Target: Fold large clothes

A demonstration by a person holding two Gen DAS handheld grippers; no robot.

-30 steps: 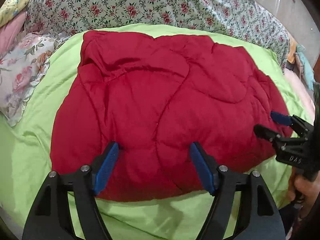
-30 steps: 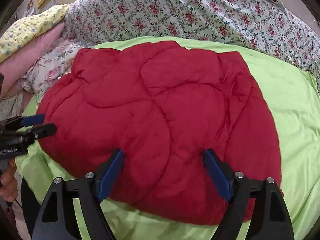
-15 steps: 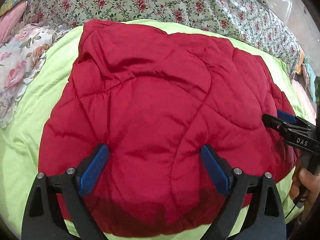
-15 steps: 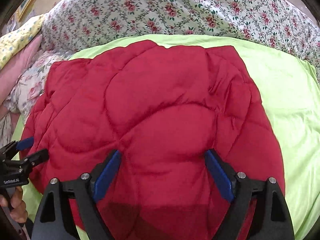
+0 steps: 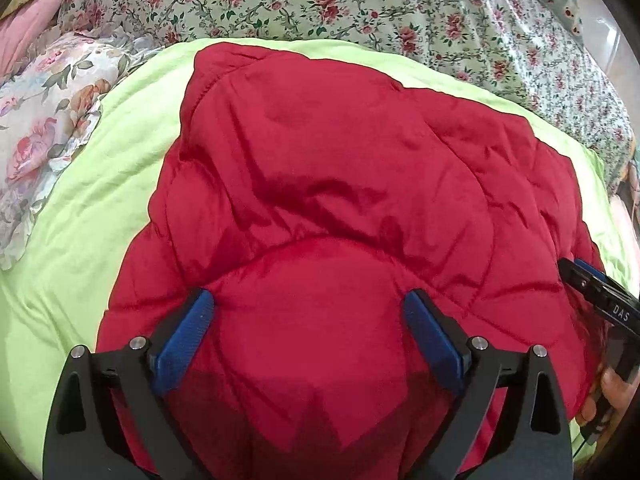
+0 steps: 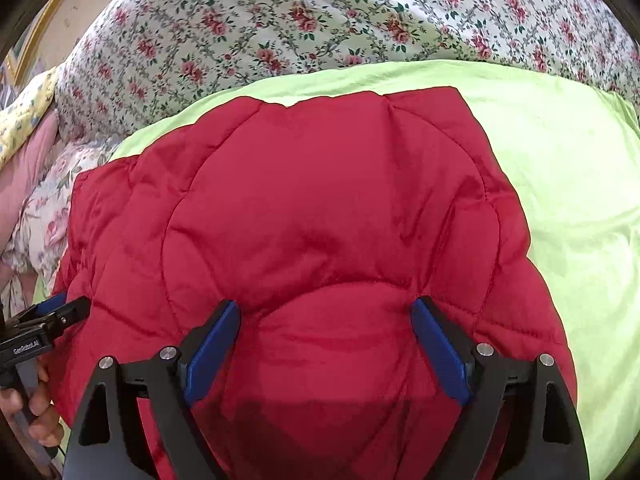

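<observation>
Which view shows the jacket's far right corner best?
The right wrist view: the jacket shows its far right corner sharp against the green sheet. The left wrist view shows that side rounded and foreshortened near the frame's edge.

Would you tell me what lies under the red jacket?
The red jacket lies on a lime green blanket, which shows around its edges. Whatever is beneath the jacket's middle is covered.

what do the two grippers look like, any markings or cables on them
Both match: the left gripper and right gripper have black angular plastic frames, silver round bolts at the joints and flat blue textured pads inside each finger. Seen from the side, the right one carries white lettering reading DAS; the left has a small white label too small to read and a thin dark cable by the hand.
</observation>
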